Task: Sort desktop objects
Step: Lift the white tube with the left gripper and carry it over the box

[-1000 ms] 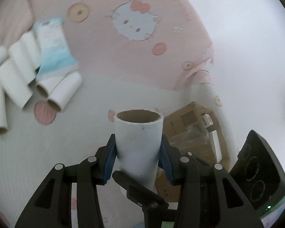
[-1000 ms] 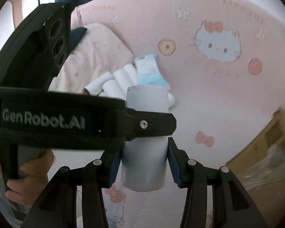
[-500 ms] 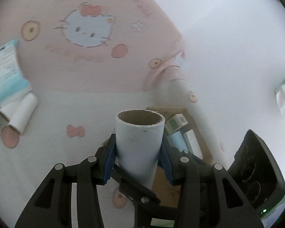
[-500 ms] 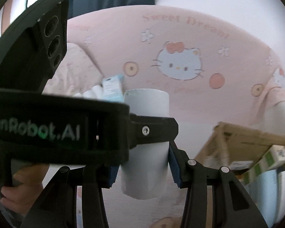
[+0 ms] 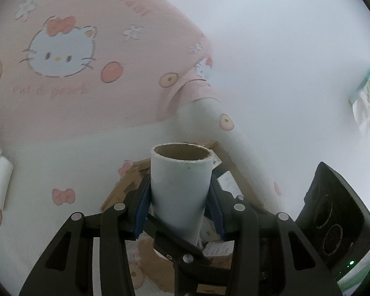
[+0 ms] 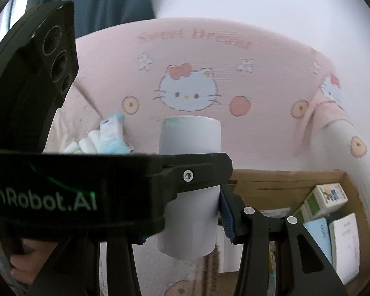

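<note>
1. Crowding the right wrist view, the left gripper's black body point(image 6: 69, 187) crosses from 9 o'clock to the centre, in front of the right gripper point(image 6: 190, 212); the room at 12 o'clock, over the pink bedding point(image 6: 234, 79), is open.
2. The cardboard box point(image 6: 283, 180) lies open at 4 o'clock in the right view, with small cartons inside; its near rim runs just behind the tube.
3. In the left wrist view the box point(image 5: 236, 172) sits straight below the left gripper point(image 5: 180, 209), and a wall fills 1 to 3 o'clock.
4. The left gripper pinches a white tube point(image 5: 182, 187) upright between its blue pads, the open end at 12 o'clock.
5. The right gripper pinches the same tube point(image 6: 190, 135); its right pad presses the tube's side, its left pad is hidden.
6. More tubes point(image 6: 86, 145) lie in a heap at 10 o'clock, well apart.
</note>
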The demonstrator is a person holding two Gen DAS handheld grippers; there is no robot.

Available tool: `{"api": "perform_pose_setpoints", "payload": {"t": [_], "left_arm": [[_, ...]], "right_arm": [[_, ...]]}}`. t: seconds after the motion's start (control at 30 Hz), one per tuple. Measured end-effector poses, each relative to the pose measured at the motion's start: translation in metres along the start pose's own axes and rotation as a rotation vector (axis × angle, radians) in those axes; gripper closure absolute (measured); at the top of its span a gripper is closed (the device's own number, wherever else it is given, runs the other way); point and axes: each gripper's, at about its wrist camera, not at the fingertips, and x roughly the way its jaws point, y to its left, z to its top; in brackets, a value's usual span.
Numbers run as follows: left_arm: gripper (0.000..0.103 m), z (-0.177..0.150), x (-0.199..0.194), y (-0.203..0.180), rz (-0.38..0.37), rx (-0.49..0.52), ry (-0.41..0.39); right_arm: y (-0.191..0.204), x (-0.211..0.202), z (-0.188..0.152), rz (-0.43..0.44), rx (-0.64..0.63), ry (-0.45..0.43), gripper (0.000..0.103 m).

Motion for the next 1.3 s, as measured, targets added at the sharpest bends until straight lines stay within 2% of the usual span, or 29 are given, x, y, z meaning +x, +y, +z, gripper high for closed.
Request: {"api": "perform_pose_setpoints", "payload": {"t": [0.1,0.3,0.5,0.87,0.97,1.17,1.3], "left_arm": [[0.056,0.006,0.005,-0.014,-0.008,0.035,0.012],[0.056,0.016,0.021,-0.031,-0.047,0.038,0.051],[0.056,0.018,0.045,-0.049,-0.037,0.084,0.118],[0.056,0.01,0.112,-0.057,-0.018,0.043,0.344],[0.056,0.009,0.121,-0.061,-0.008,0.045,0.385],[0.056,0.008,0.143,-0.063,0.031,0.028,0.478],[0.057,0.003,0.162,-0.057,0.081,-0.013,0.56]], "right_arm": [[-0.007,-0.006,0.003,-0.012,0.011,-0.015,0.06],[-0.026,-0.014,0.012,-0.05,0.024,-0.013,0.06],[-0.051,-0.014,0.012,-0.06,0.06,0.028,0.06],[-0.107,0.002,-0.014,0.001,0.233,0.209,0.06],[-0.118,0.006,-0.019,0.024,0.271,0.247,0.06],[-0.131,0.016,-0.026,0.057,0.315,0.325,0.06],[-0.142,0.031,-0.033,0.114,0.375,0.424,0.06]]}}
